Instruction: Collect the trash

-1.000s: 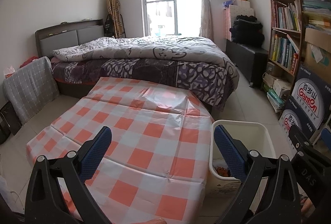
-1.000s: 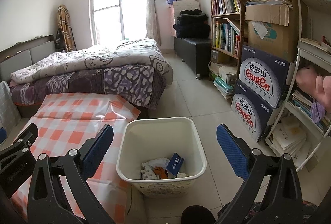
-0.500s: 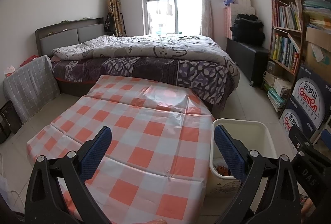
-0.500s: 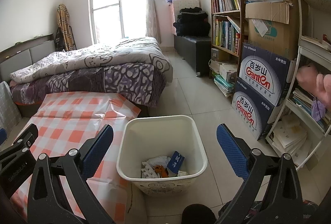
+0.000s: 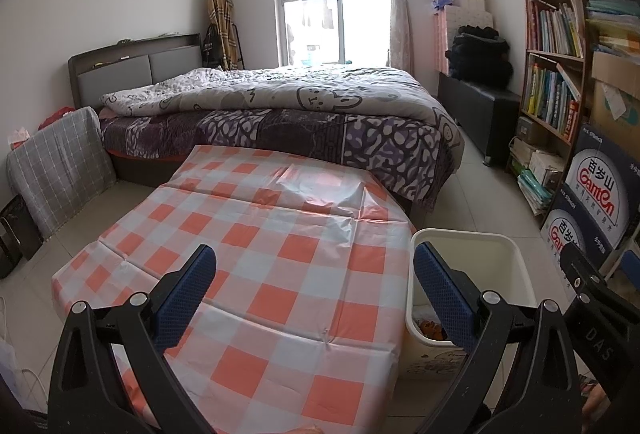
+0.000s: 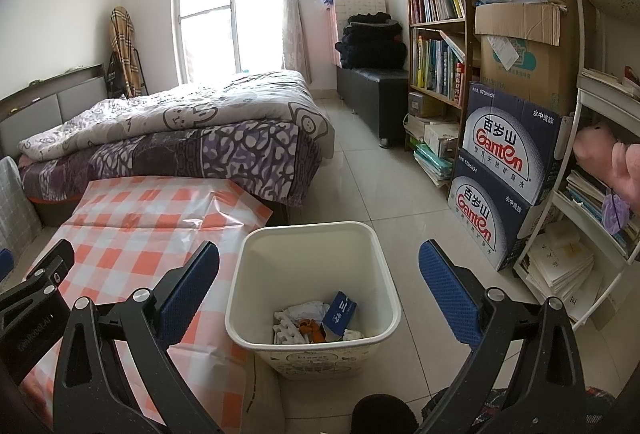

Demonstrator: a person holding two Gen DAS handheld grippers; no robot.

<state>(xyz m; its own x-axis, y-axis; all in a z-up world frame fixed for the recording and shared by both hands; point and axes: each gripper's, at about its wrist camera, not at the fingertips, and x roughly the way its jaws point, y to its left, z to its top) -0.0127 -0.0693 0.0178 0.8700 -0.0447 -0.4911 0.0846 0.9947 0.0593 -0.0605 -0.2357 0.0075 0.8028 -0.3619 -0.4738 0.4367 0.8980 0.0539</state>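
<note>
A white waste bin [image 6: 384, 266] stands on the tiled floor beside a table with an orange-and-white checked cloth [image 5: 256, 246]. In the bin lie crumpled white paper, a blue packet [image 6: 340, 314] and orange scraps. My right gripper [image 6: 318, 288] is open and empty, above and in front of the bin. My left gripper [image 5: 314, 292] is open and empty above the cloth, with the bin [image 5: 516, 266] to its right. The right gripper's body [image 5: 592, 298] shows at the left wrist view's right edge.
A bed [image 5: 280, 113] with a patterned quilt stands behind the table. A bookshelf [image 6: 436, 45] and stacked Ganten boxes [image 6: 504, 173] line the right wall. A white rack [image 6: 592, 161] holds books at far right. A black bench [image 6: 376, 97] stands by the window.
Both views have shifted only slightly; the grippers stay open and nothing has been picked up or dropped.
</note>
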